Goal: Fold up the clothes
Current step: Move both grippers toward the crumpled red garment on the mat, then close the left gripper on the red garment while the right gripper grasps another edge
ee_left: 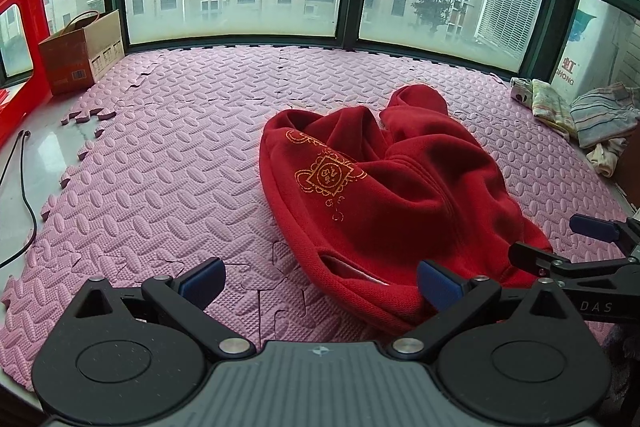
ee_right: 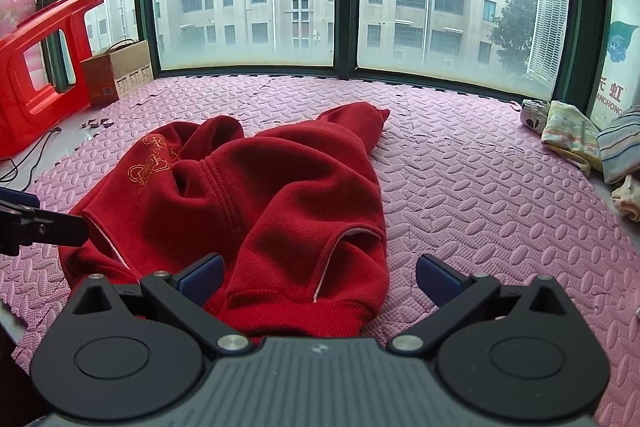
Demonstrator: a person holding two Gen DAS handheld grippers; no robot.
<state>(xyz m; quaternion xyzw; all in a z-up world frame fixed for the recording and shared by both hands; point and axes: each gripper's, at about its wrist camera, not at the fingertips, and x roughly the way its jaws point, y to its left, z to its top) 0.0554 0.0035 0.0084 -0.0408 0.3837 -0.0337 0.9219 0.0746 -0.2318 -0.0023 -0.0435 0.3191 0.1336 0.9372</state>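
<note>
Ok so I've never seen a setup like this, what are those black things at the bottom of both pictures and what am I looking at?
Those black parts are two hand-held grippers, one in each of a person's hands, each with a wide-angle camera looking forward along its two blue-padded fingers. One picture comes from the left gripper, the other from the right gripper. Both are open and hold nothing. Each camera also catches the other gripper at its edge. In front of them a crumpled red garment with gold embroidery lies on a pink foam mat beside large windows. More clothes are piled far right; a cardboard box and a red plastic stool sit far left.
</note>
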